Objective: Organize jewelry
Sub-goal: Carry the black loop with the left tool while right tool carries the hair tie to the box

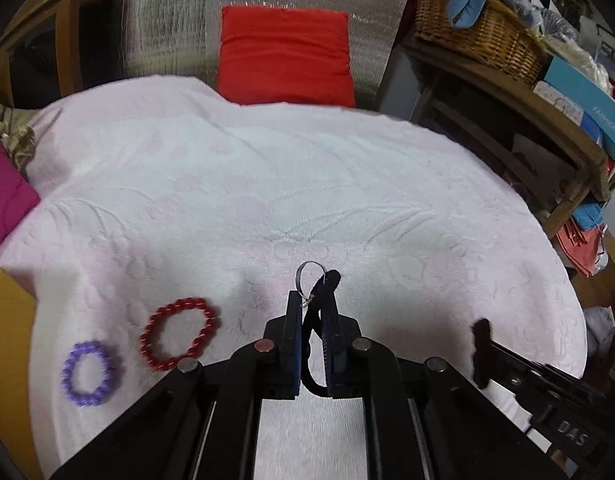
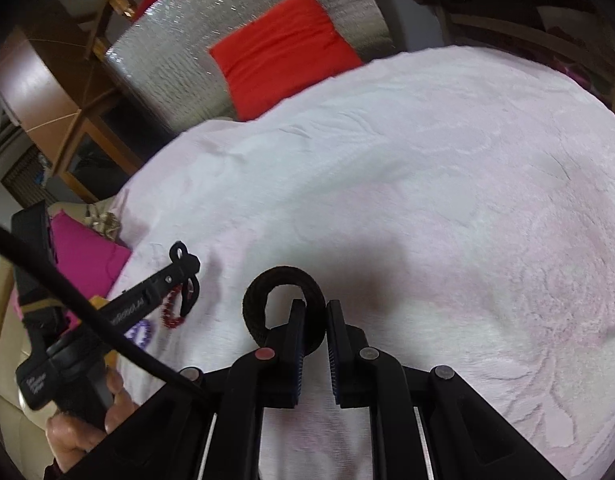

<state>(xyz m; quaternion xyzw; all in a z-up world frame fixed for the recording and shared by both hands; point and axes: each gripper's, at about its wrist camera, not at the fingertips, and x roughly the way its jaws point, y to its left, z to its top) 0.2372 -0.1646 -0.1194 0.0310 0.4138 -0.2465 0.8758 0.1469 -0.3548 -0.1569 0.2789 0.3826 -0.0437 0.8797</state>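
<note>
My left gripper (image 1: 312,305) is shut on a black cord with a small silver ring (image 1: 309,276) at its end, held above the white towel (image 1: 307,184). A red bead bracelet (image 1: 179,334) and a purple bead bracelet (image 1: 88,373) lie on the towel to its left. My right gripper (image 2: 315,308) is shut on a thick black fabric band (image 2: 263,300), which loops out past the left finger. In the right wrist view the left gripper (image 2: 185,268) shows at the left, over the red bracelet (image 2: 172,312) and the purple one (image 2: 141,332).
A red cushion (image 1: 285,56) leans on a silver foil panel behind the towel. A magenta cushion (image 1: 5,192) and a yellow box (image 1: 7,320) sit at the left. A wooden shelf with a wicker basket (image 1: 479,32) and boxes stands at the right.
</note>
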